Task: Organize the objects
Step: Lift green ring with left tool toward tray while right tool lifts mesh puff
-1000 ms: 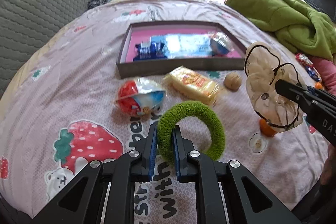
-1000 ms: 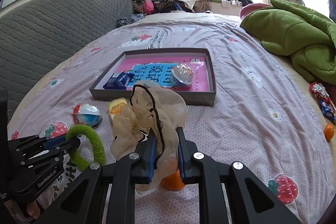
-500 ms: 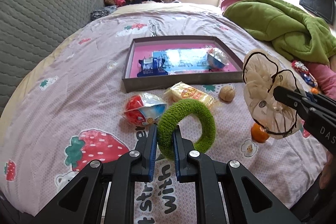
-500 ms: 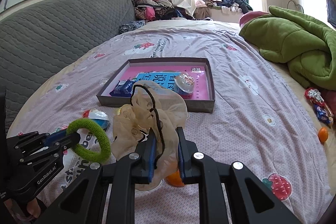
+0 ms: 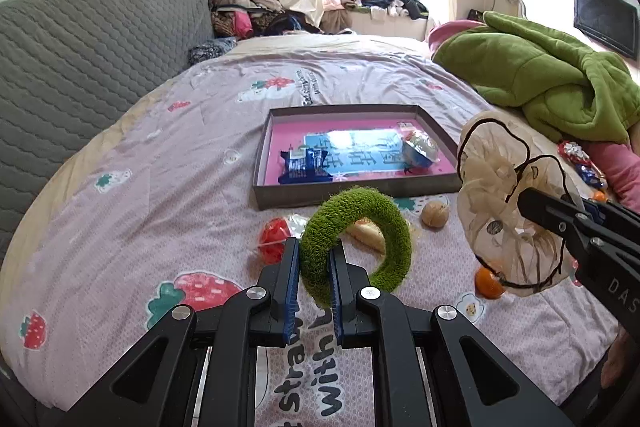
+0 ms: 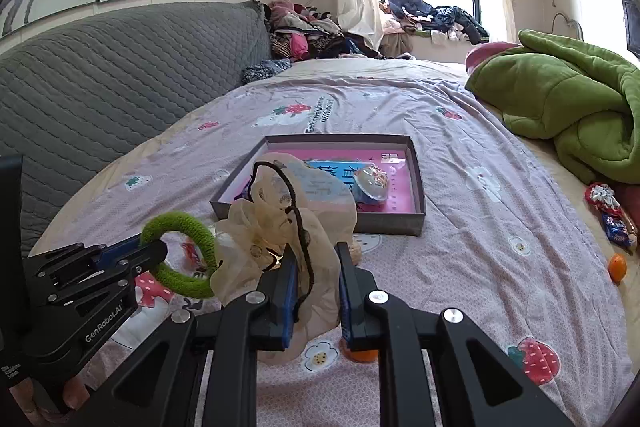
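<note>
On the bed (image 5: 120, 211), the grey quilted headboard (image 5: 80, 67) lies at nine o'clock. The left tongs (image 5: 314, 267) are clenched on the green fuzzy ring (image 5: 394, 227), held above the sheet. Behind the ring, a red-and-clear wrapped toy (image 5: 272, 239) and a yellow snack pack (image 5: 366, 229) are partly hidden; a walnut (image 5: 435, 215) sits just right of them. At twelve o'clock the grey tray (image 5: 360, 193) holds a blue wrapper (image 5: 302, 163) and a domed packet (image 5: 420, 149). At three o'clock the right tongs (image 6: 316, 281) grip the sheer beige scrunchie (image 6: 280, 223), which covers the tray's near left corner in the right wrist view; an orange (image 5: 489, 283) peeks from beneath it. A green blanket (image 5: 552, 79) is heaped at two o'clock.

Compared with a second ago, both held pieces ride higher and the tray looks farther off.

Candies at the far right edge are too small to make out.
</note>
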Tool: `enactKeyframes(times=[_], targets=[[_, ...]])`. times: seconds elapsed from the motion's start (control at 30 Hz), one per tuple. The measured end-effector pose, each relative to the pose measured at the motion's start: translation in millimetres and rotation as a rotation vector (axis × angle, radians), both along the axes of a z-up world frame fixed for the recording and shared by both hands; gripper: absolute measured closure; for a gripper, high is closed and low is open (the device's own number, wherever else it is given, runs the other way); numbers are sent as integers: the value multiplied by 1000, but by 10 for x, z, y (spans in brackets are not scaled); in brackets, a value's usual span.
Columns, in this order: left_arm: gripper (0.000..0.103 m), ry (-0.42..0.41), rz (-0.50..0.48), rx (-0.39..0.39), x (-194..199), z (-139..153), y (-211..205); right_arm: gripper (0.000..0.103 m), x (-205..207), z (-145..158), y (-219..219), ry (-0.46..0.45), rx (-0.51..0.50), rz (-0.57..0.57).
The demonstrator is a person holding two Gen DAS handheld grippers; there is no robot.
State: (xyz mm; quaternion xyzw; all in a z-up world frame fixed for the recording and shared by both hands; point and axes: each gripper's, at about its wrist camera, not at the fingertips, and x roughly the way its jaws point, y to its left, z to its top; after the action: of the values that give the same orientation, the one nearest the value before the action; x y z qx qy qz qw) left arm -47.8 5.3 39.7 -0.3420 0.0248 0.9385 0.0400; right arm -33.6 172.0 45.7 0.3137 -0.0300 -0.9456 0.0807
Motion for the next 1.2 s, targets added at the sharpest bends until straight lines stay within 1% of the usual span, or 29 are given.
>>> enactKeyframes(times=[0.23,0.37,0.43,0.63,0.77,0.83,0.97,1.07,1.2], targets=[[89,38,21,14,-7,58,-51,85,32,35,-12,37,-10,-12],[89,80,14,47,-13,117,-98,85,40,56,22,65,-34,-22],[89,88,9,55,-44,135,-101,85,27,66,36,77,-45,-29],[89,101,3,41,-225,189,-29,85,-105,103,46,95,-46,-40],[89,128,6,33,-357,289,26,85,-228,139,20,104,-41,-36],[89,132,2,41,-420,323,28,85,-286,152,-8,106,-34,-32],[89,131,14,35,-593,353,10,85,-418,173,-28,106,-15,-35],[89,109,19,62,-717,360,-47,85,-505,202,14,108,-19,-44],[89,124,32,49,-832,382,-79,85,-583,245,49,119,-20,-51]])
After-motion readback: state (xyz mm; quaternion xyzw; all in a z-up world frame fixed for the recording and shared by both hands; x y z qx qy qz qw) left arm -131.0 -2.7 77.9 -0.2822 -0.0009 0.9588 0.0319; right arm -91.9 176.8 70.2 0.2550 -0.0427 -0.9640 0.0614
